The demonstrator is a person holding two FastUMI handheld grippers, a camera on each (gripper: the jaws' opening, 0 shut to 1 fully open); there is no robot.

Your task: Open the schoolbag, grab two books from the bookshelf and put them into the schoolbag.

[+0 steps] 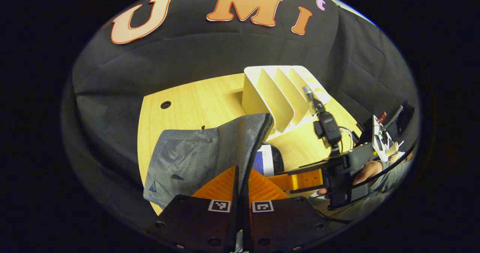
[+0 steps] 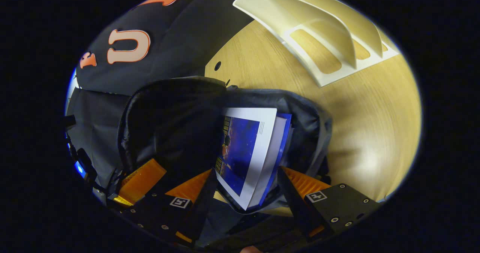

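Left gripper view: the left gripper (image 1: 240, 193) has its orange fingers pressed together on the zippered edge of the schoolbag (image 1: 195, 151) flap, pinching it and holding it up.
Flap position: the grey flap rises straight ahead of the left fingertips, with the bag's mouth just off to their right.
Right gripper view: the right gripper (image 2: 245, 187) has its fingers spread wide, one on each side of the books (image 2: 249, 151), and neither pad looks to be pressing on them.
Books: two of them by the look of it, a blue-and-white cover in front and a blue one tucked behind, standing in the open schoolbag (image 2: 307, 114) between the right fingertips.
Bookshelf: the white bookshelf (image 2: 318, 39) sits on the wooden table (image 2: 375, 125) well beyond the right fingers, and its slots look bare in both views.
Other gripper: the right gripper (image 1: 300, 179) shows at the bag's mouth, to the right of the left fingers.
Done: bag open and, as I judge it, both books in.
Left: let go of the flap and draw both grippers clear; not much more than that.
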